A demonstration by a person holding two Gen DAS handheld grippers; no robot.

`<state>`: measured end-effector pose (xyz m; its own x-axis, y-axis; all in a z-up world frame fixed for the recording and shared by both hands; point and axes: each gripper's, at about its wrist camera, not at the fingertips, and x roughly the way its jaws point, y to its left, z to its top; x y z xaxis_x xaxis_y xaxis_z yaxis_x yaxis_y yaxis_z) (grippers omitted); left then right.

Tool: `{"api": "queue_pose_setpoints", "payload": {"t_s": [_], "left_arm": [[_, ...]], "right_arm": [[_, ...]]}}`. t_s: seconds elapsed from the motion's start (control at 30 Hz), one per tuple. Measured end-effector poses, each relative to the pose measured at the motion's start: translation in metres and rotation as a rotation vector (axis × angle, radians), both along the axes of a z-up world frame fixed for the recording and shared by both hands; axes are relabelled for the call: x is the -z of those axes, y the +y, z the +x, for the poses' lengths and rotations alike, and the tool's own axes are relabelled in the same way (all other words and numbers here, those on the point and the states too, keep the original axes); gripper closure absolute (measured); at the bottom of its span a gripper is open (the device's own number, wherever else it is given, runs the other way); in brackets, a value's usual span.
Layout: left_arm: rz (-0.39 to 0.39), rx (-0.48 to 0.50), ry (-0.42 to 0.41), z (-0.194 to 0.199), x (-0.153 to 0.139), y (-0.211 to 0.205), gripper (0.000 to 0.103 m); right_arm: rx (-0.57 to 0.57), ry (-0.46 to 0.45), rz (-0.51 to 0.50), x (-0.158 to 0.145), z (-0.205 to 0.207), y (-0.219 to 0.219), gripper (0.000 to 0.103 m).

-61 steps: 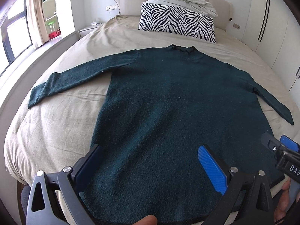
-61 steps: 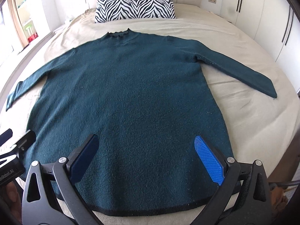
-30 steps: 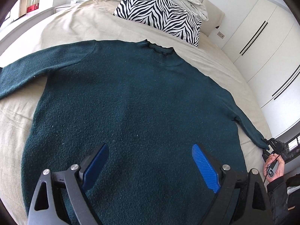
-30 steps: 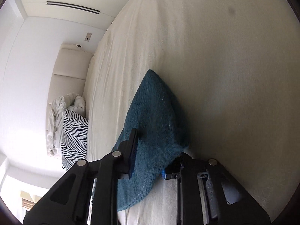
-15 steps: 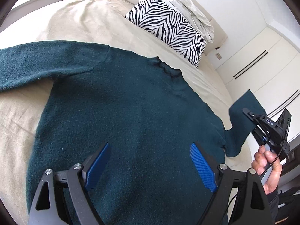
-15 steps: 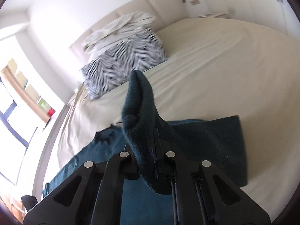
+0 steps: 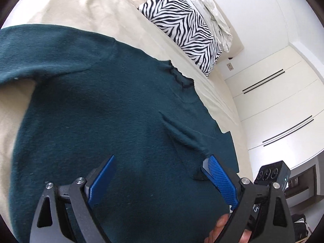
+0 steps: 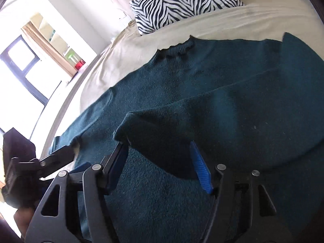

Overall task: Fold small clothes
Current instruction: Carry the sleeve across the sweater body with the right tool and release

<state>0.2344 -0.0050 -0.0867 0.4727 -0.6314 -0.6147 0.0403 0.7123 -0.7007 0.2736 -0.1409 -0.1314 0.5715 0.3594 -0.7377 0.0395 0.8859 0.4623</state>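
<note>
Teal knitted wool, a long-sleeved sweater [image 7: 105, 109], lies flat on the beige bed [image 7: 85, 6], its ruffled collar pointing toward the zebra-striped pillow [image 7: 182, 26]. The left gripper [image 7: 162, 182] hovers over the body with its blue fingers [image 7: 220, 180] spread wide, holding nothing. The right gripper [image 8: 160, 168] is also spread, the folded-over right sleeve's cuff [image 8: 154, 129] lying between and just ahead of its fingers; whether they touch it is unclear. Bare sheet surrounds the garment. The hem is cut off below both views.
</note>
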Motion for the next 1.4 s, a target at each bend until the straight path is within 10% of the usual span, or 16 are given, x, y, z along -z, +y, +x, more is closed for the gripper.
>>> {"api": "queue_pose_setpoints", "payload": {"t_s": [0.27,0.4,0.5,0.77,1.13,1.4], "left_arm": [[0.096,0.091,0.065,0.041,0.017,-0.059,0.027],[0.153,0.1,0.084,0.05,0.019,-0.064,0.078],[0.172,0.107,0.06,0.053,0.013,-0.061,0.092],[0.177,-0.015,-0.081,0.078,-0.015,-0.017,0.093],[0.25,-0.073,-0.082,0.096,0.019,-0.003,0.093],[0.219,-0.081,-0.113,0.088,0.035,0.002,0.09]], "right_arm": [[0.167,0.013,0.233,0.017,-0.091,-0.084,0.041],[0.225,-0.029,0.337,0.016,-0.104,-0.109,0.041],[0.283,-0.054,0.411,0.013,-0.115,-0.132,0.041],[0.415,-0.048,0.505,0.015,-0.131,-0.183,0.041],[0.52,-0.001,0.599,0.023,-0.081,-0.206,0.041],[0.672,-0.105,0.577,0.014,-0.119,-0.24,0.041]]}}
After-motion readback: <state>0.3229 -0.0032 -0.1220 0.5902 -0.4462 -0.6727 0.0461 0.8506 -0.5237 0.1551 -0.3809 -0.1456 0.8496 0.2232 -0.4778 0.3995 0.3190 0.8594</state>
